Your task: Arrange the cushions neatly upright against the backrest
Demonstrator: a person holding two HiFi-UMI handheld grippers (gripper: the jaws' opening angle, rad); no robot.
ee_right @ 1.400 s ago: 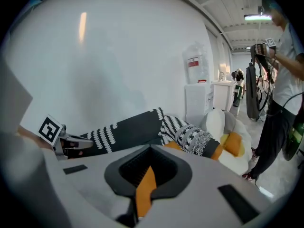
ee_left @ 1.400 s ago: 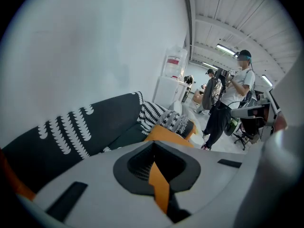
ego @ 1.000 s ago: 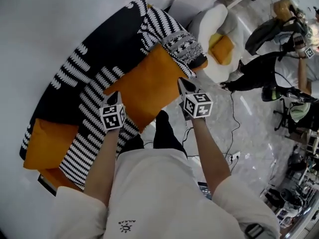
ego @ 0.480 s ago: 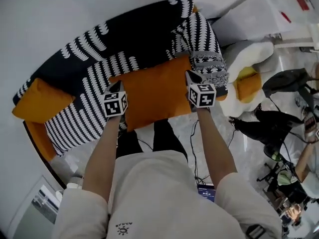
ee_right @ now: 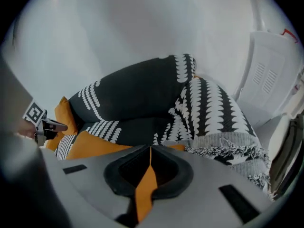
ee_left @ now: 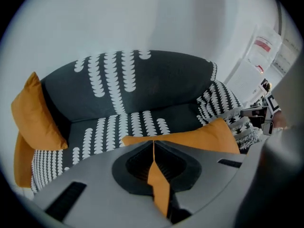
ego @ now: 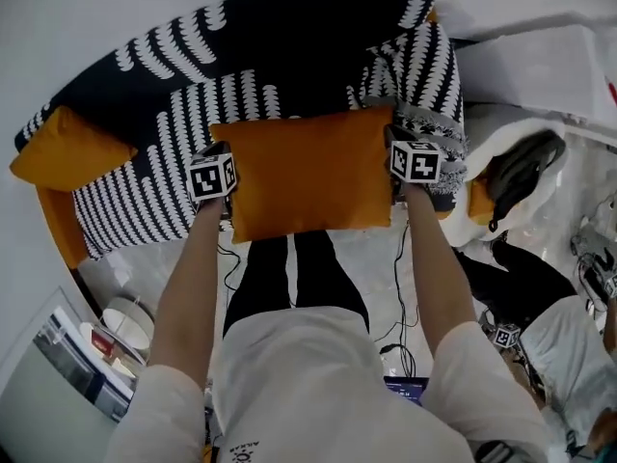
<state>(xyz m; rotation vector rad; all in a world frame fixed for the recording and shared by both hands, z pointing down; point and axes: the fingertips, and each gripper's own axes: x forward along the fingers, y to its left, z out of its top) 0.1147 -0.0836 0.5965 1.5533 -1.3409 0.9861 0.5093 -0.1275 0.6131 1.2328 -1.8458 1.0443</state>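
Black sofa with white leaf-row print is the reference, curved backrest at the far side, seat in front of it. It also shows in the left gripper view and the right gripper view.

Orange cushion hangs at the sofa's front edge, mid-width, long side running across the sofa and well clear of the backrest. It is gripped at both short ends. Whether its far edge touches the seat can't be told. Its edge shows in the left gripper view and the right gripper view.

Second cushion, also orange, sits at the sofa's left end, leaning in the corner by the backrest.

Striped throw with a grey fringed band is draped over the sofa's right arm.

Left gripper is on the held cushion's left end, in front of the sofa's left half. Its jaws are clamped tight, with a strip of orange fabric pinched between them.

Right gripper is on the cushion's right end, just beside the throw. Jaws are closed the same way on a fold of orange fabric.

Cable trails over the pale floor in front of the sofa, by the person's legs.
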